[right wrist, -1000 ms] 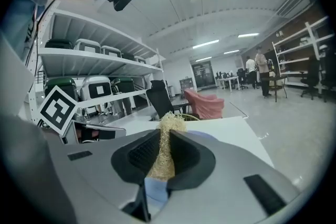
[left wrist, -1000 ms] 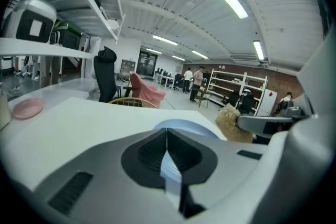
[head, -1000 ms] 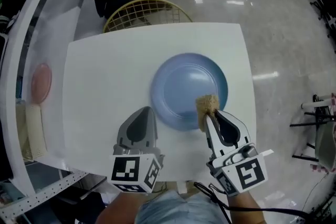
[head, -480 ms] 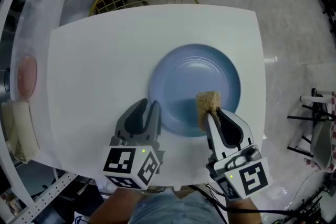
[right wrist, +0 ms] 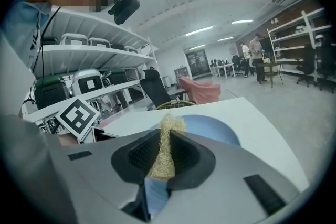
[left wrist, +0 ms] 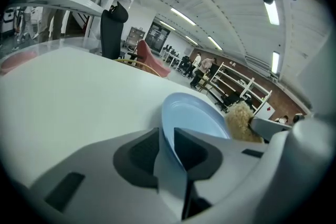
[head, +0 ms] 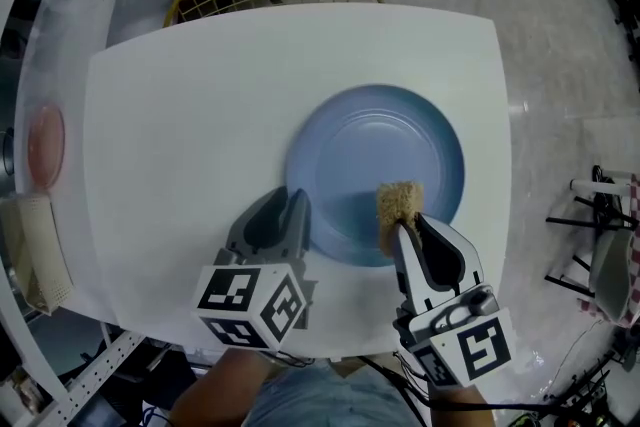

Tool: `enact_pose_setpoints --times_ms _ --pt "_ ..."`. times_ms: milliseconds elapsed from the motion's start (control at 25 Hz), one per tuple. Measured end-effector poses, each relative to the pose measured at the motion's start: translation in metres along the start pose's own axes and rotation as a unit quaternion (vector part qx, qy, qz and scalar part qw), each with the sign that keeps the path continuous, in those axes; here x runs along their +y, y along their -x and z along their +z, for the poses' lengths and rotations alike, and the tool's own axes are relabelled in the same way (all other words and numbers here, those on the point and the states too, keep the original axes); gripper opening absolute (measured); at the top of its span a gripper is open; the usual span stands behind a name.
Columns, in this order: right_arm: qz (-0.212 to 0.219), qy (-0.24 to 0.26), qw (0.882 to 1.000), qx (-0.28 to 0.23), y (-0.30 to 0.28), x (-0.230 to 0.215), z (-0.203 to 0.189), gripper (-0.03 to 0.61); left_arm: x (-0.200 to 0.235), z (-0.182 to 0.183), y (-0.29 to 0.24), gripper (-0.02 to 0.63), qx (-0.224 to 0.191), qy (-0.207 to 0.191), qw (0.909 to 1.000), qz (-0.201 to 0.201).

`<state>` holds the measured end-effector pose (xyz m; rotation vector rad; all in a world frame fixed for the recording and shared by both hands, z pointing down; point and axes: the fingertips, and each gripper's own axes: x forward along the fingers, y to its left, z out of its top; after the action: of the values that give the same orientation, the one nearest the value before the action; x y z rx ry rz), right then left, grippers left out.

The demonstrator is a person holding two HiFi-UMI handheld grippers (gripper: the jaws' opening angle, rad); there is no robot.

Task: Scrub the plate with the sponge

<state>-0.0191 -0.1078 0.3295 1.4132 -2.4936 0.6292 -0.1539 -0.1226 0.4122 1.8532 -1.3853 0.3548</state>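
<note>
- Over the preceding second, the left gripper [head: 290,207] had advanced from a position just beside the plate [head: 375,155] onto its near-left rim.
- The left gripper view showed the jaws drawn narrow with the plate rim between them; the rim was clamped.
- The right gripper [head: 398,227] had remained at the near-right part of the plate, with its jaws closed on the sponge [head: 398,200].
- The sponge stood out beyond the jaw tips and lay over the plate surface, just inside the near rim. Contact with the surface appeared likely but could not be confirmed.
- Assessment: the plate was now restrained against sliding, so the scrubbing strokes could begin. No stroke across the plate was yet evident.
- The plate sat on the white counter [head: 190,105], right of centre and towards the near edge.
- The plate was round, shallow and pale blue, with a raised rim and a slight sheen. No soiling or suds could be made out on it.
- The sponge was tan and coarse-fibred, compressed where the jaws held it.
</note>
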Motion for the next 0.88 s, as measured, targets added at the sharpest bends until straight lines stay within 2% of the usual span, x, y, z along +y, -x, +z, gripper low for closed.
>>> enact_pose_setpoints --times_ms 240,440,640,880 --pt "-0.005 -0.007 1.000 0.004 0.001 -0.002 -0.004 0.061 0.002 -0.002 -0.004 0.059 0.010 0.016 0.9997 0.012" --pt "-0.006 -0.007 1.000 0.006 0.001 -0.003 -0.008 0.061 0.006 0.005 0.002 0.034 -0.012 0.031 0.9989 0.034" --pt "-0.003 -0.006 1.000 0.006 0.001 0.000 -0.008 0.061 -0.007 0.019 0.012 0.026 -0.036 -0.019 0.9987 0.032" --pt "0.013 0.005 1.000 0.003 -0.001 0.013 -0.001 0.061 -0.021 0.032 0.026 0.026 -0.055 -0.048 0.9971 0.021"
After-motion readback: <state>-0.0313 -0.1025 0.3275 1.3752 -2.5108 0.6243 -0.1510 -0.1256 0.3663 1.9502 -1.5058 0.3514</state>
